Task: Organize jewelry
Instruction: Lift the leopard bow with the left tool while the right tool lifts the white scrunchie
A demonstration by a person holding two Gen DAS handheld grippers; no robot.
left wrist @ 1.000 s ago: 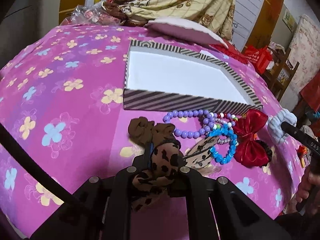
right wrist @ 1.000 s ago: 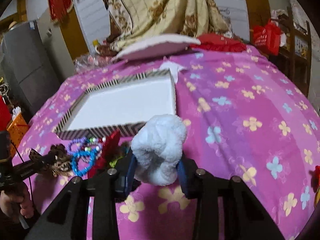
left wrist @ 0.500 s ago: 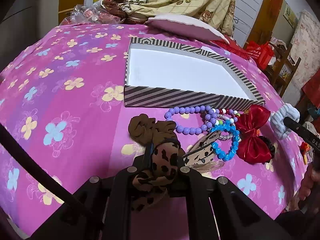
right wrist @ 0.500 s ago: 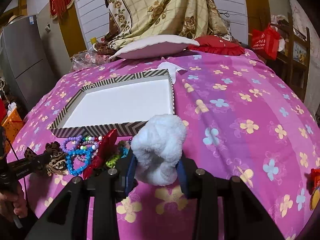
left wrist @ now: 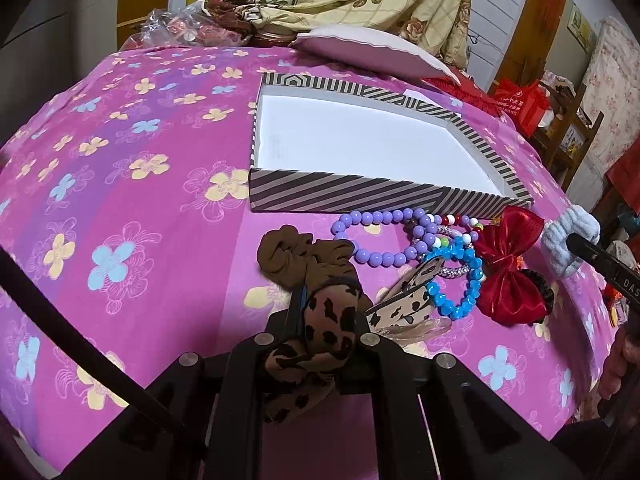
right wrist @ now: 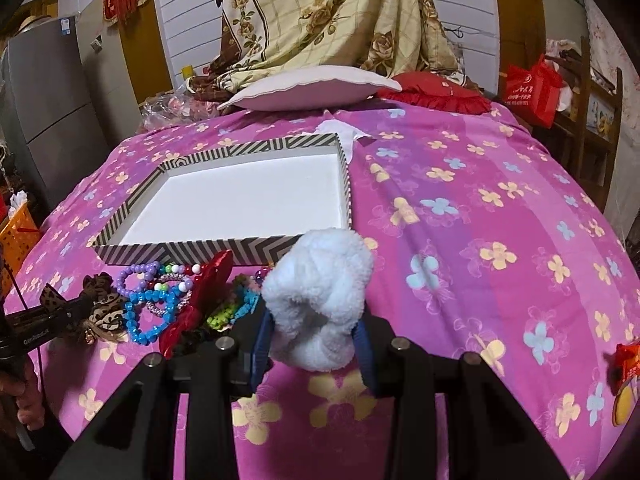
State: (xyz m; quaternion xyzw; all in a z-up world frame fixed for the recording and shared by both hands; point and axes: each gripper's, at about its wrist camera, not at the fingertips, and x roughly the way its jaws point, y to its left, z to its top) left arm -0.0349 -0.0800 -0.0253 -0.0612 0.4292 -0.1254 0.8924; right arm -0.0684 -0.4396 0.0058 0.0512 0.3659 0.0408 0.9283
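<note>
My left gripper [left wrist: 320, 320] is shut on a brown leopard-print scrunchie [left wrist: 320, 320] and holds it just above the bedspread. My right gripper [right wrist: 314, 336] is shut on a fluffy white scrunchie [right wrist: 320, 300], which also shows at the right of the left wrist view [left wrist: 570, 240]. A striped box [left wrist: 360, 194] with a white empty floor lies open behind them; the right wrist view shows it too [right wrist: 200, 250]. In front of it lie a purple bead bracelet [left wrist: 380, 236], a blue bead bracelet [left wrist: 456, 280] and a red bow [left wrist: 508, 264].
The pink flowered bedspread [right wrist: 480, 220] covers the whole surface. A white pillow [right wrist: 312, 88] and a red cushion [right wrist: 436, 94] lie at the far end under a draped yellow blanket [right wrist: 332, 12]. A grey fridge [right wrist: 44, 104] stands at left.
Both grippers have lifted and drawn back a little with their scrunchies still held. The box and the bracelets have not moved.
</note>
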